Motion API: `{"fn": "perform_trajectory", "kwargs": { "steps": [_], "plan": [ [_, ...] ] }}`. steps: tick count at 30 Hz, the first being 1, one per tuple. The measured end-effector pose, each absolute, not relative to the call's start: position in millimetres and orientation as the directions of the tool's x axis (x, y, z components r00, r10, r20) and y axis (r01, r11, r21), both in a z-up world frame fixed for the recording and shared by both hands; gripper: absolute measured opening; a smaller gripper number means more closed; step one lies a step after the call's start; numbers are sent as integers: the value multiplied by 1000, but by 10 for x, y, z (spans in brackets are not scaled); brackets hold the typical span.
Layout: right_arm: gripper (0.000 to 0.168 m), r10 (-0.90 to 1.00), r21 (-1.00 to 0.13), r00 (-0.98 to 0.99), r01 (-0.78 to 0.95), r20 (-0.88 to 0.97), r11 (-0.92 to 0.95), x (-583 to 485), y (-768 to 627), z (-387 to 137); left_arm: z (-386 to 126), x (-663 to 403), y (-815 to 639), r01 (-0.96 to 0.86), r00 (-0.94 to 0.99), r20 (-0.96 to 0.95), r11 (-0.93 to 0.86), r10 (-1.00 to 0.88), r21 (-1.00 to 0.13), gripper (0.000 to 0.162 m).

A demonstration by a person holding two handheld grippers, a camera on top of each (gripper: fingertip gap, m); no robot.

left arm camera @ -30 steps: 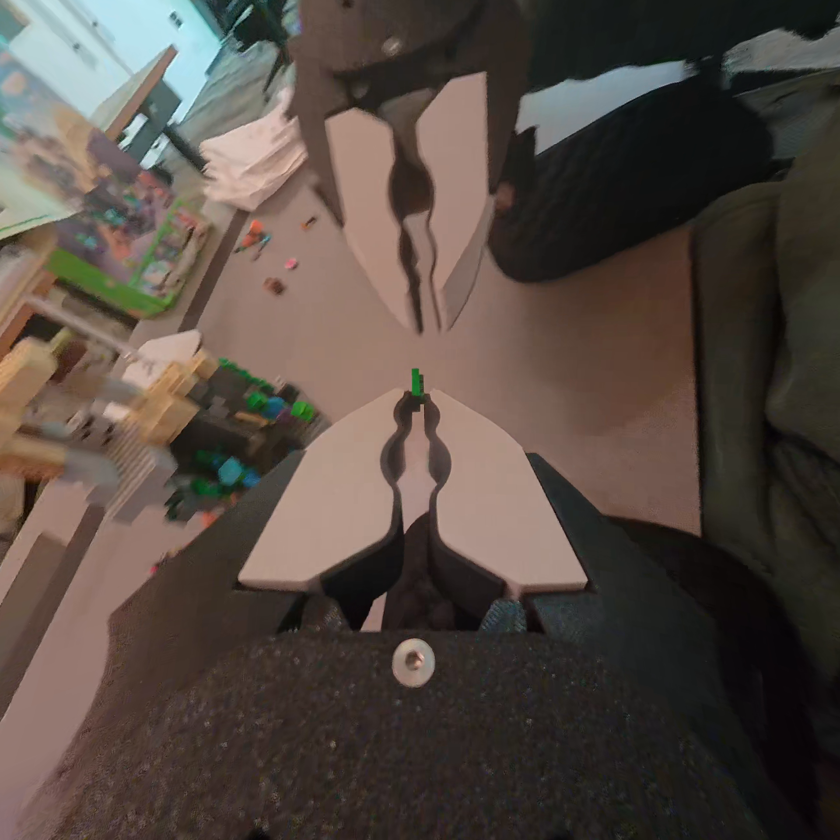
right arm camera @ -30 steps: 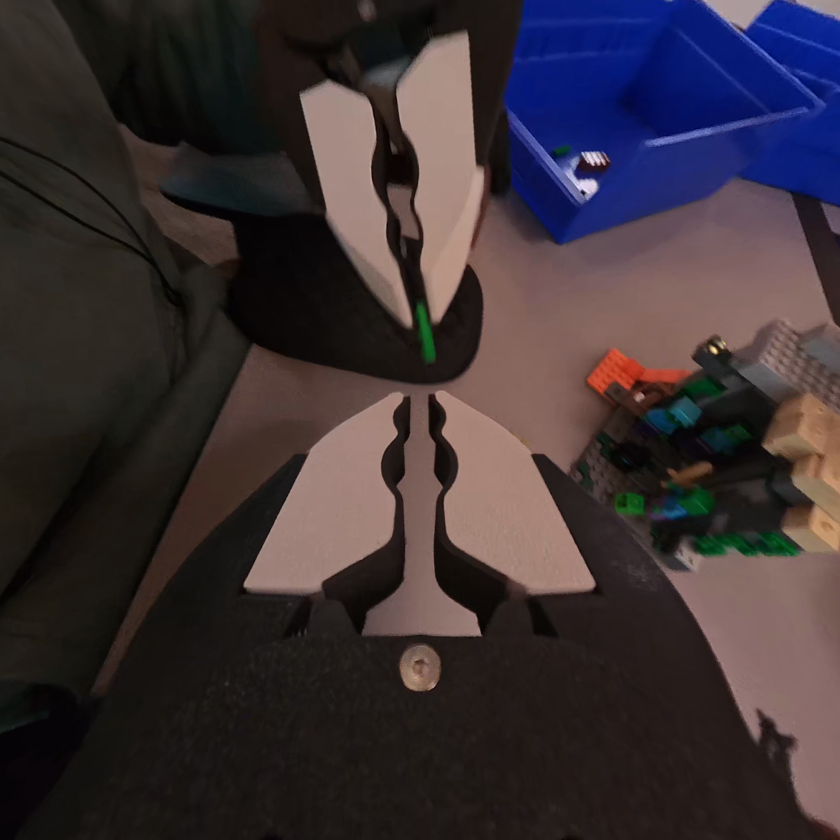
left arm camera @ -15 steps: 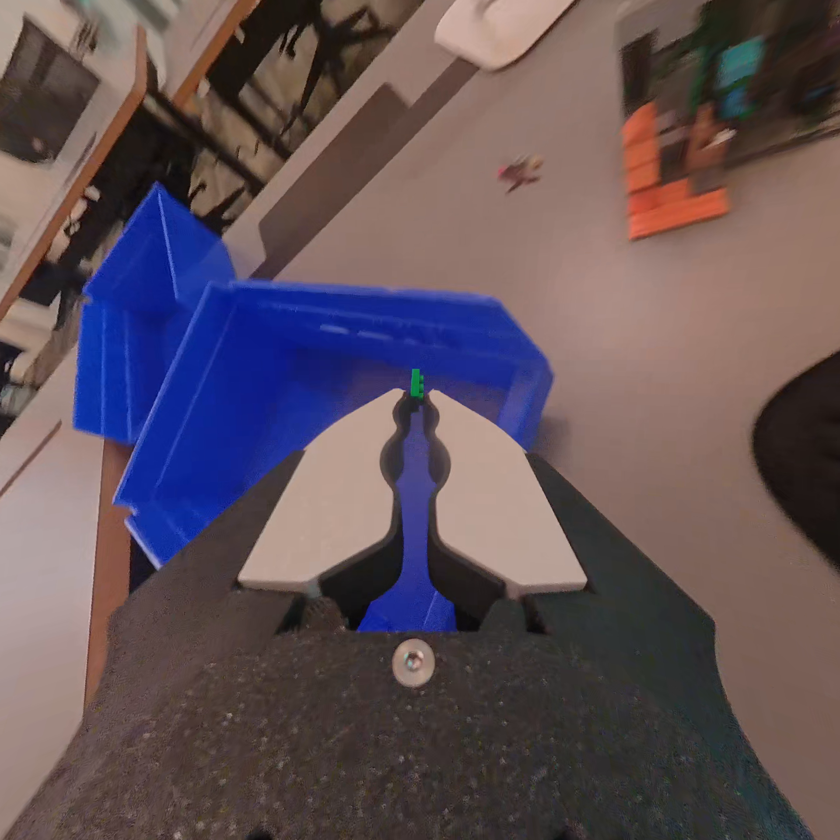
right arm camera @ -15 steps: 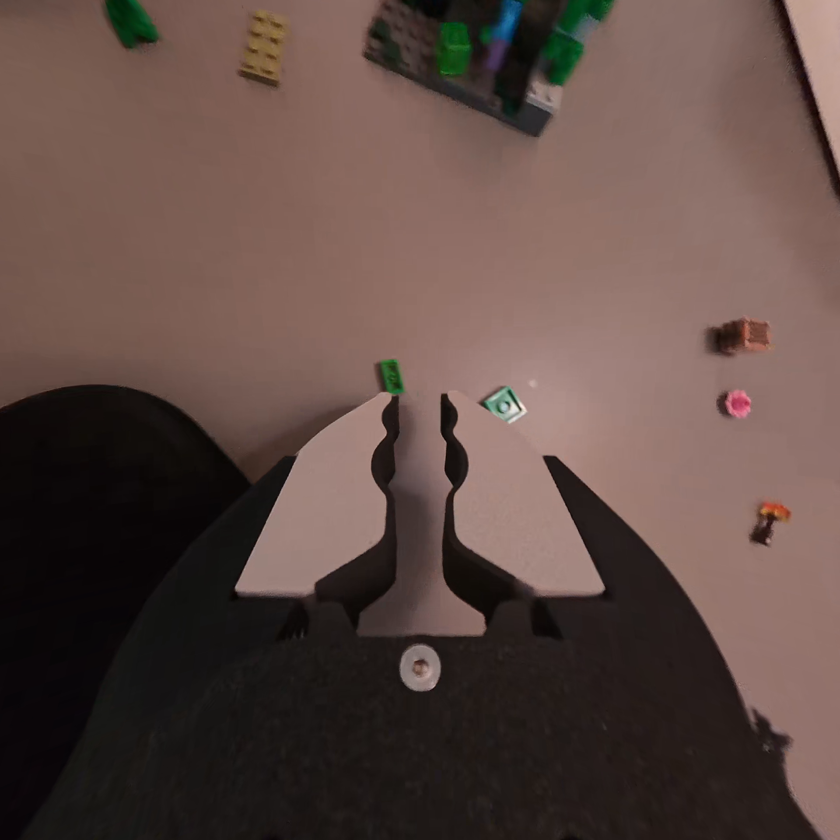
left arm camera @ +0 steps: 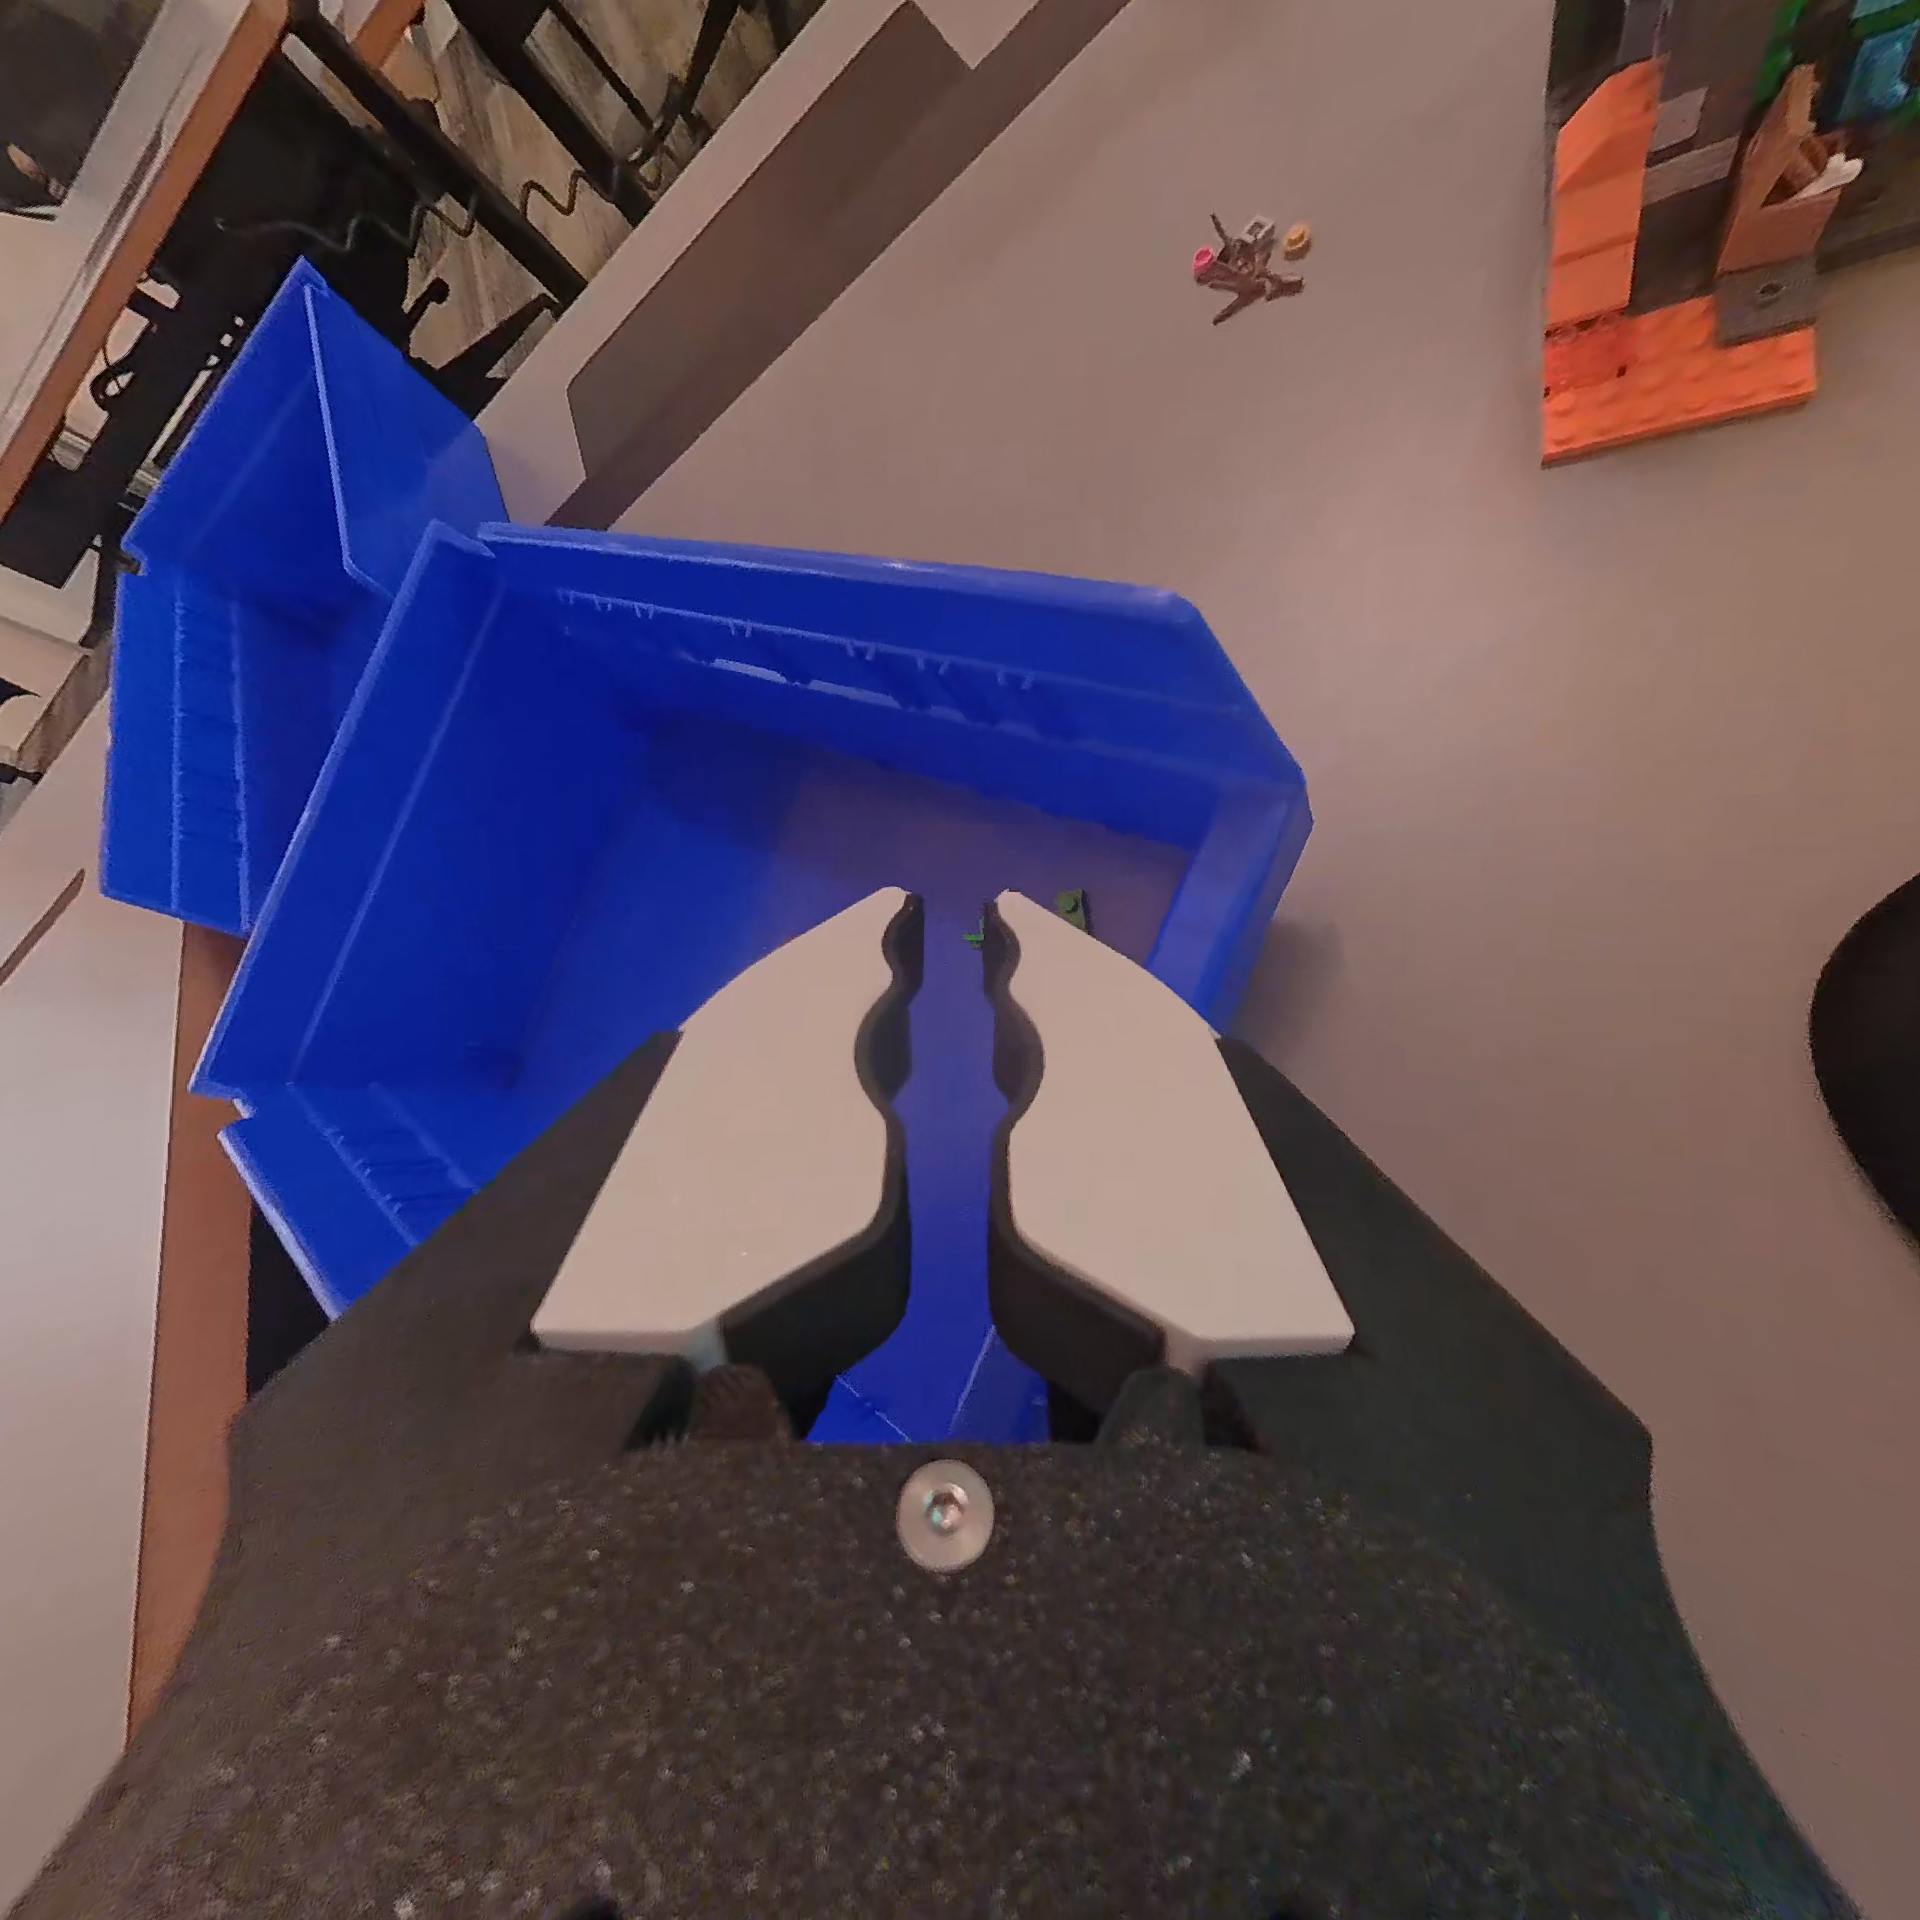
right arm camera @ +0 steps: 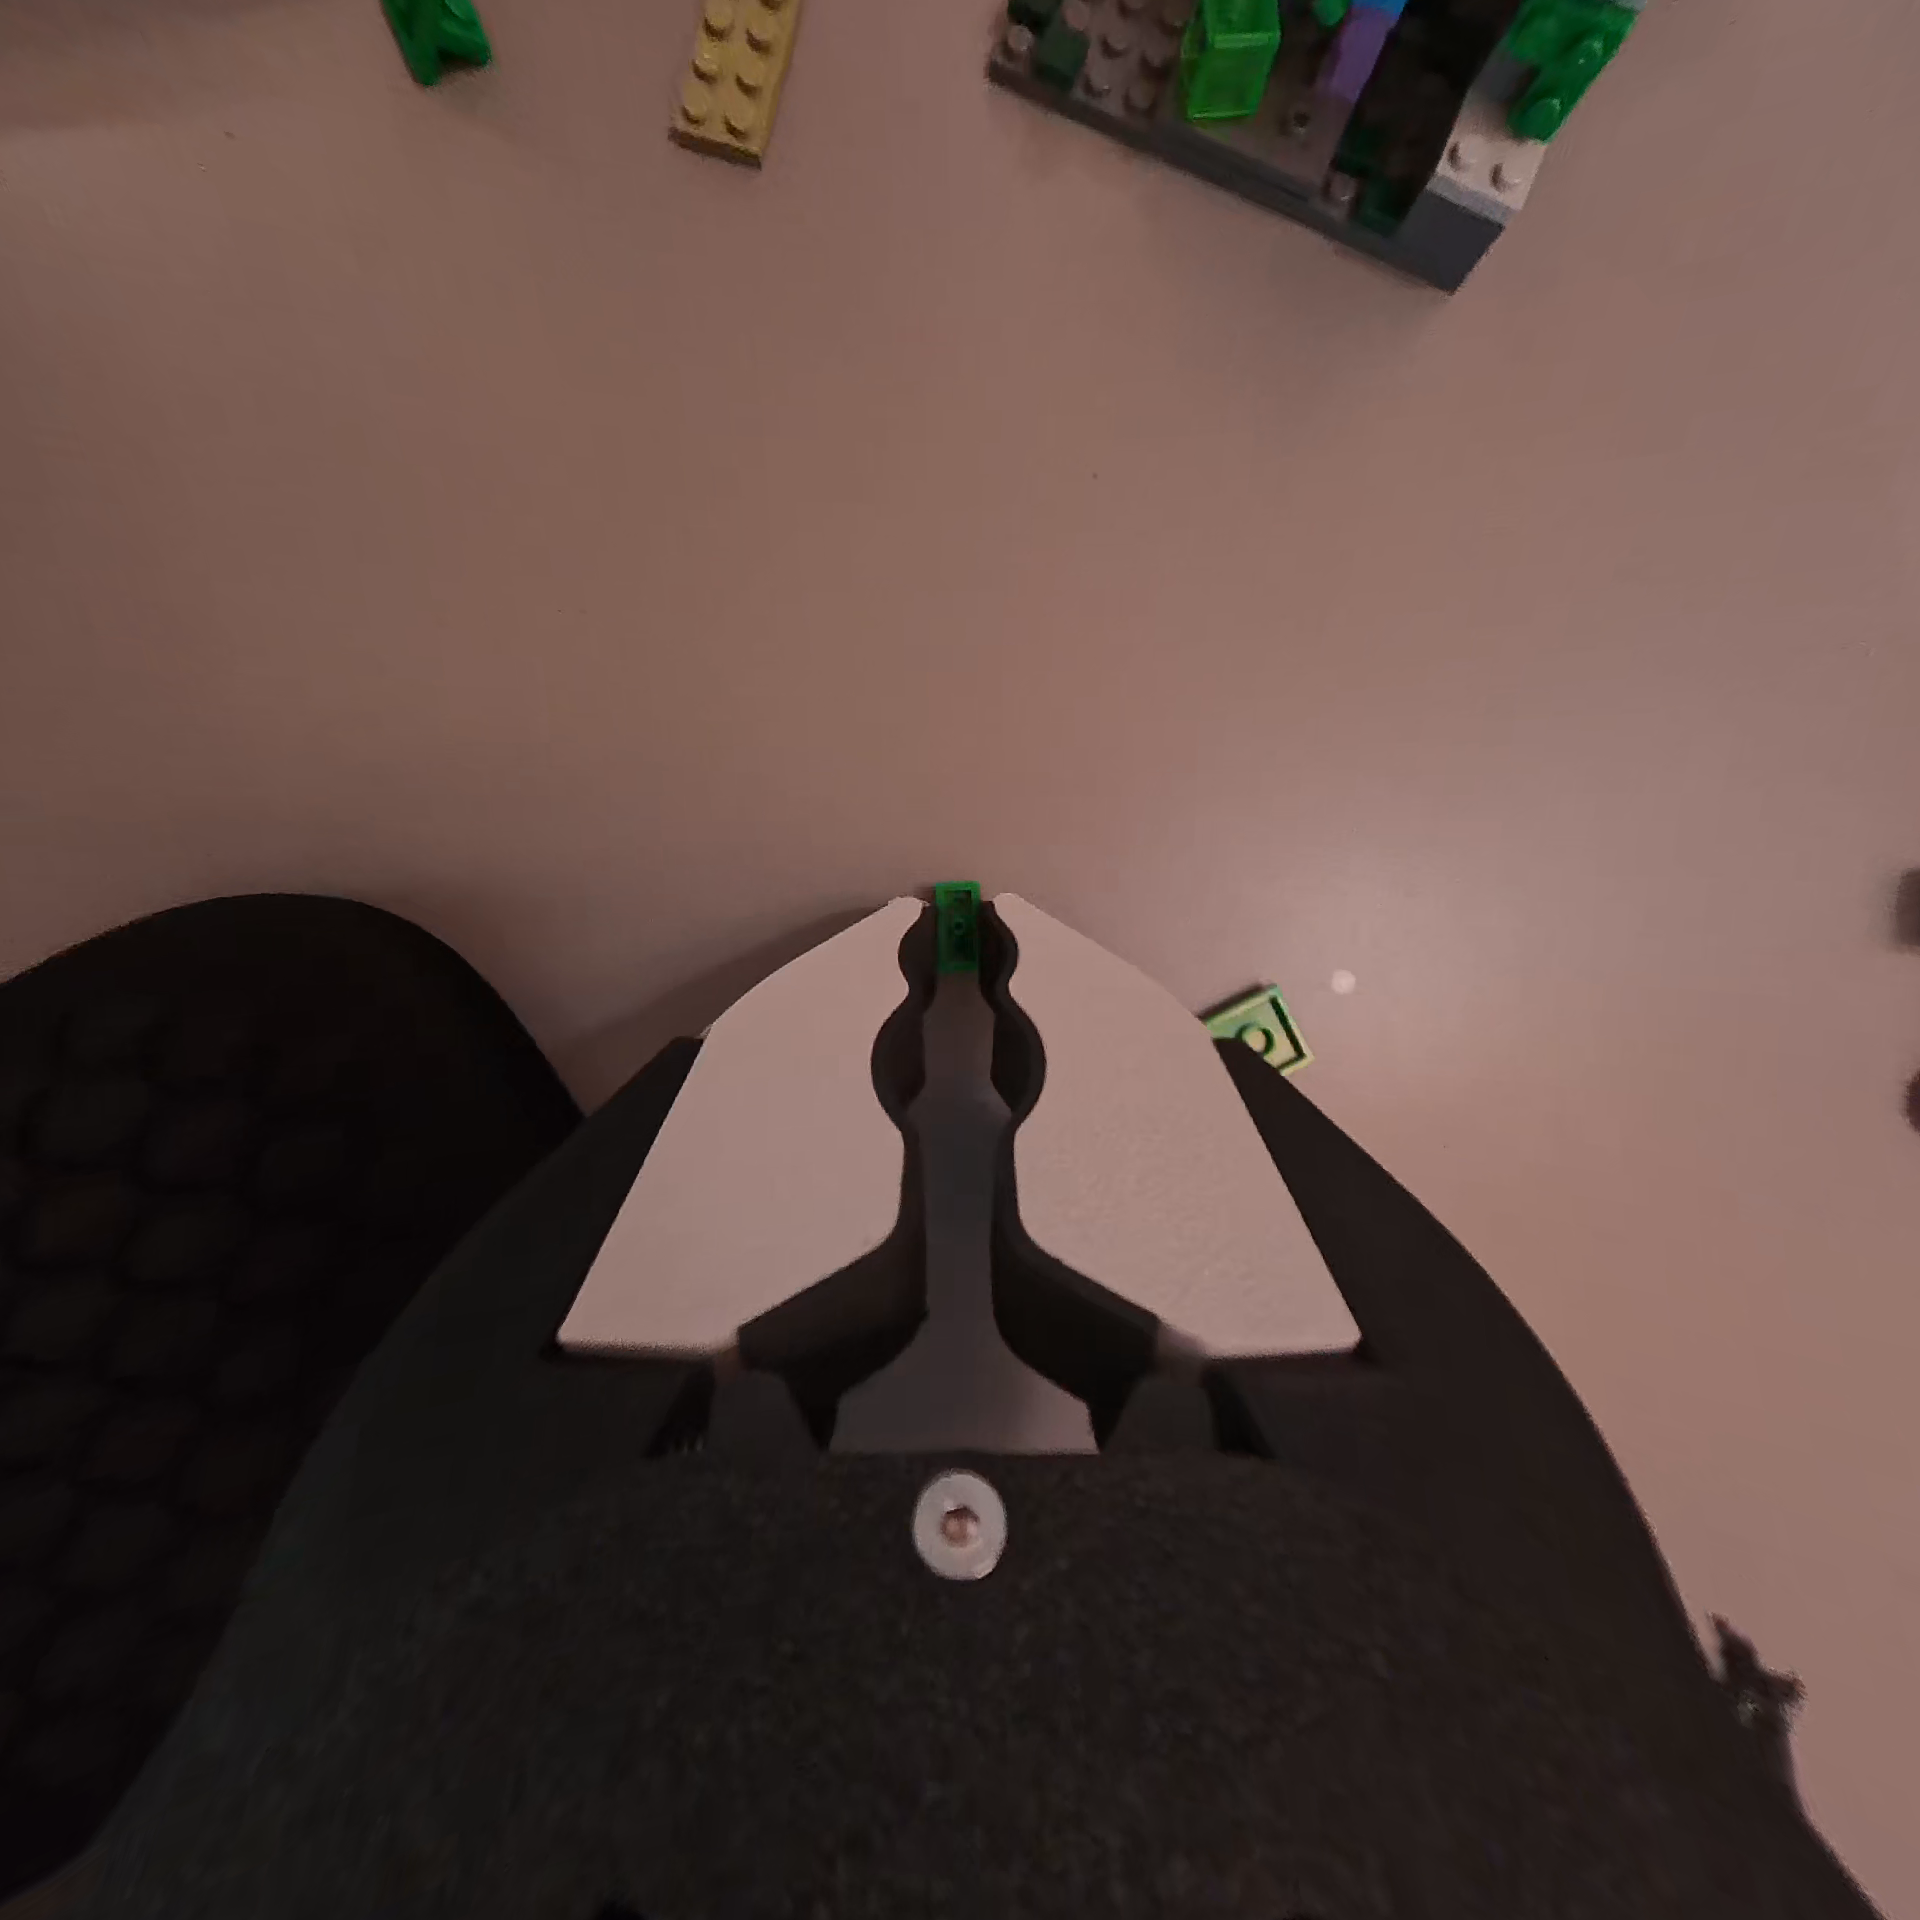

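Left gripper [left arm camera: 951,909]: jaws spread a little, empty, poised over blue bin [left arm camera: 831,603]; small green piece [left arm camera: 975,938] in the gap, a second green piece [left arm camera: 1072,910] on the bin floor at 3 o'clock.

Right gripper [right arm camera: 958,906]: jaws narrowly parted around green brick [right arm camera: 957,927] on desk [right arm camera: 935,520]; grip uncertain. Light green tile [right arm camera: 1259,1039] at 4 o'clock; tan plate [right arm camera: 736,78] at 11, grey brick build [right arm camera: 1299,125] at 1.

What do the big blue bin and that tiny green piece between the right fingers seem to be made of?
Blue bin: looks like moulded hard plastic, with ribbed walls and a dull sheen. Small green piece: probably glossy plastic toy brick, going by its crisp edges; too small to be sure.
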State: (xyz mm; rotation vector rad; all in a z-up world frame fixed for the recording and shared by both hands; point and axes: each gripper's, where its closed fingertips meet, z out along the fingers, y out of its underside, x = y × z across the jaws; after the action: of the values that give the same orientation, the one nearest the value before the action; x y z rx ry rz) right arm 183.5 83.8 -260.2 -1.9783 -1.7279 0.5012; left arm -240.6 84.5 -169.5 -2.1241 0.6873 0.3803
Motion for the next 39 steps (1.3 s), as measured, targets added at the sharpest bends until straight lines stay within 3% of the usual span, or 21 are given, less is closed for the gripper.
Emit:
{"fn": "perform_trajectory", "kwargs": {
  "steps": [7,15,22,33,39],
  "plan": [
    [7,999,-743,32,670,22,-5,1392,546,-2145,-1504,-1598,661,-616,728,-423,-243,-540,-749,11],
    [7,980,-886,-185,463,-76,19,736,-55,-1630,-1370,-311,211,-705,364,-641,250,-675,-664,13],
    [7,922,-927,-315,362,-226,-103,442,-311,-1428,-1417,372,-256,-618,101,-683,492,-724,-613,14],
    [7,904,-918,-342,379,-257,-118,365,-390,-1466,-1509,401,-338,-617,54,-684,515,-727,-596,4],
    [17,988,-902,-73,420,-139,-97,752,222,-1549,-1311,-374,182,-745,320,-693,280,-646,-605,4]
  ]
}}
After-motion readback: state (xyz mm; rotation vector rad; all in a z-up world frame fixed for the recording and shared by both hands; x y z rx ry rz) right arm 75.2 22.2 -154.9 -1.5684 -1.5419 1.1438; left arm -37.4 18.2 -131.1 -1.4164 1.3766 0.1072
